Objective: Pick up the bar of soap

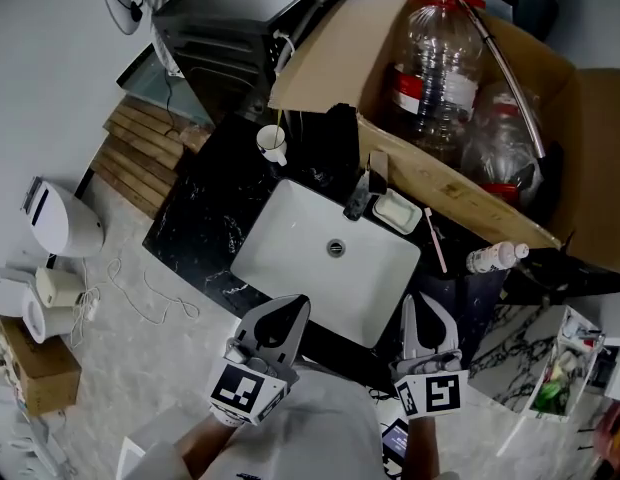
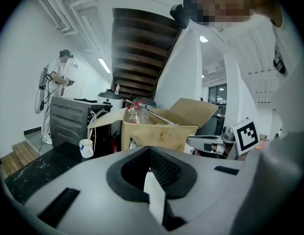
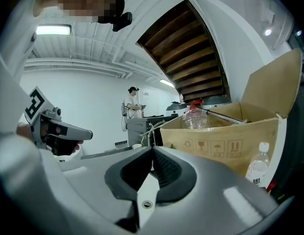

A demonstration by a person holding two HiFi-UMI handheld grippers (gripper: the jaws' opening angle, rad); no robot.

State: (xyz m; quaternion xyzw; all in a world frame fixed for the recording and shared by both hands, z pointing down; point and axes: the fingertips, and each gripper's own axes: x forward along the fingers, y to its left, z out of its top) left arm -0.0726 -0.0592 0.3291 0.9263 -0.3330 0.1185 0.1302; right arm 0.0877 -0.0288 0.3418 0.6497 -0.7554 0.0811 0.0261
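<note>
The bar of soap (image 1: pixel 394 209) is lying flat in a small white dish (image 1: pixel 411 224), a pale rectangular block sitting untouched. The dish is resting on the dark desk (image 1: pixel 205 208) at the far right corner of the white sink (image 1: pixel 290 250), just beside the tap (image 1: pixel 358 200).

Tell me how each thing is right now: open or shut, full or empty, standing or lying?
left gripper, shut, empty
right gripper, shut, empty
bar of soap, lying flat, untouched
sink, empty
cardboard box, flaps open, plastic bottles inside
mug, upright
toothbrush, lying flat
small bottle, upright, capped
</note>
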